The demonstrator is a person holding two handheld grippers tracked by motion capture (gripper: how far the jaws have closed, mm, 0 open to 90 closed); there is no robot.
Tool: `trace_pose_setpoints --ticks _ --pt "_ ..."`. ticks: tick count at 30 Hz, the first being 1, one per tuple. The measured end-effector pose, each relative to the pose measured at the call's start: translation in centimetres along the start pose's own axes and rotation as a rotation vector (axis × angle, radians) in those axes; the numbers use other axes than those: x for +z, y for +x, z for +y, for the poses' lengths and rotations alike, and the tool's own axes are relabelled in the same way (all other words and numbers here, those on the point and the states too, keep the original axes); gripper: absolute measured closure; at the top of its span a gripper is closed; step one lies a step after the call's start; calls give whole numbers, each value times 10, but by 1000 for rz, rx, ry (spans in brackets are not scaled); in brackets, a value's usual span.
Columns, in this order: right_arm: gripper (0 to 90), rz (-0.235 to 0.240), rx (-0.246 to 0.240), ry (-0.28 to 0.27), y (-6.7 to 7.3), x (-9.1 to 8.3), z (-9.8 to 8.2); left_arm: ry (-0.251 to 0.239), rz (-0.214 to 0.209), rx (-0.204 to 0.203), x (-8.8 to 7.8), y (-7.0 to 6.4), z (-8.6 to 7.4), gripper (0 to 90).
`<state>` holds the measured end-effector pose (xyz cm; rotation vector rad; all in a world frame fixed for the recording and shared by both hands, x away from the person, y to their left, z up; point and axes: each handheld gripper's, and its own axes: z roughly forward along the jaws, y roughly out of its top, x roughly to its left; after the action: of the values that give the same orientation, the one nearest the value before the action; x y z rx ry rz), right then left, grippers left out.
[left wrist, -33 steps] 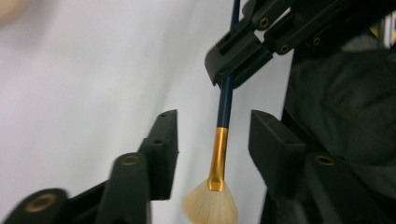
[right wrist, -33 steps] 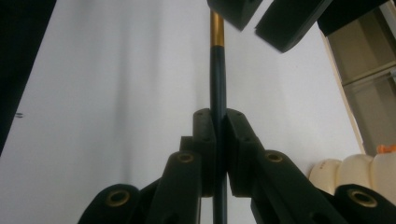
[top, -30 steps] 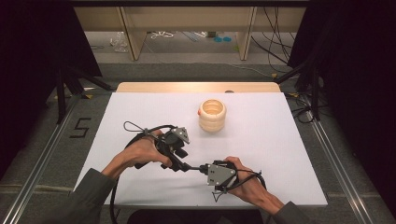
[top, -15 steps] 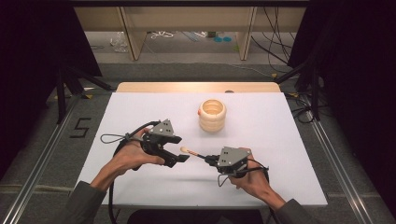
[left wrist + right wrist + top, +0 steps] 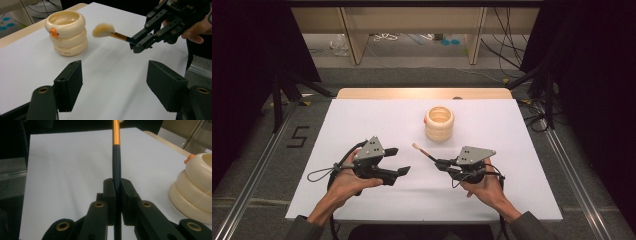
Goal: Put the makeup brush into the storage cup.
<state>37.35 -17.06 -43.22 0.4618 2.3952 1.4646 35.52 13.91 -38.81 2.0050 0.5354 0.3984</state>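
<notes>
The right tongs [image 5: 443,162] are clamped on the dark handle of a makeup brush [image 5: 425,153], which sticks out ahead of them with its pale bristle head up and clear of the desk [image 5: 377,120]. In the right gripper view the pads [image 5: 110,192] press the handle from both sides, with the gold ferrule farther along.

The left tongs [image 5: 396,161] have just been opening and now stand apart with nothing between them; in the left gripper view the bare desk shows between the two pads, and the brush hangs well ahead of them and to their right, in the other tongs.

The cream ringed holder [image 5: 439,122], a stack of three rounded rings with a small orange knob on its side, stands upright beyond the right tongs, past the brush tip and a little to one side. Its mouth looks empty.

As I judge it, the brush has passed into the right tongs alone, so that much is done. What seems left is to carry the brush over the holder's mouth, lower it in, and let go.
</notes>
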Motion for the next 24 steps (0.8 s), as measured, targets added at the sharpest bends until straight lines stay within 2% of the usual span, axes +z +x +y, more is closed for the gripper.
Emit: trace_pose_setpoints --ticks 2,3,5,8,9,10,11,12,13,15,18,19,20,21,23,24 --pt "842 7 13 -9 -1 -1 0 -14 15 -10 1 -1 -5 291" --pt "842 11 19 -12 -1 -1 0 -21 18 9 2 1 -7 292" --pt "842 12 28 -22 0 -1 1 -33 37 -39 2 -1 -10 294" --pt "842 14 36 -34 0 -1 1 -70 45 -72 4 -1 -12 297" --pt "842 17 39 -38 0 -1 1 -79 49 -97 5 -2 -13 297" --pt "842 15 37 -39 0 -1 1 -92 47 -86 5 -1 -14 296" --pt "842 12 37 -45 0 -1 1 -105 35 -55 7 1 -14 297" --pt "842 16 39 -42 0 -2 1 -104 43 -80 7 -1 -14 296" --pt "842 12 38 -49 0 -1 1 -111 45 -128 8 -5 -15 297" --pt "842 15 41 -53 0 -1 1 -114 34 -112 11 -5 -15 294" --pt "842 22 40 -55 1 -1 1 -122 37 -136 14 -9 -16 296" --pt "842 19 41 -63 2 0 1 -128 35 -120 15 -8 -16 296" --pt "842 23 38 -58 2 0 1 -135 39 -120 15 -9 -15 297" --pt "842 20 37 -67 2 1 1 -139 38 -136 16 -11 -15 298" --pt "842 24 33 -69 3 2 1 -153 36 -125 17 -11 -15 298" --pt "842 30 32 -69 4 2 2 -156 35 -138 18 -13 -15 298"
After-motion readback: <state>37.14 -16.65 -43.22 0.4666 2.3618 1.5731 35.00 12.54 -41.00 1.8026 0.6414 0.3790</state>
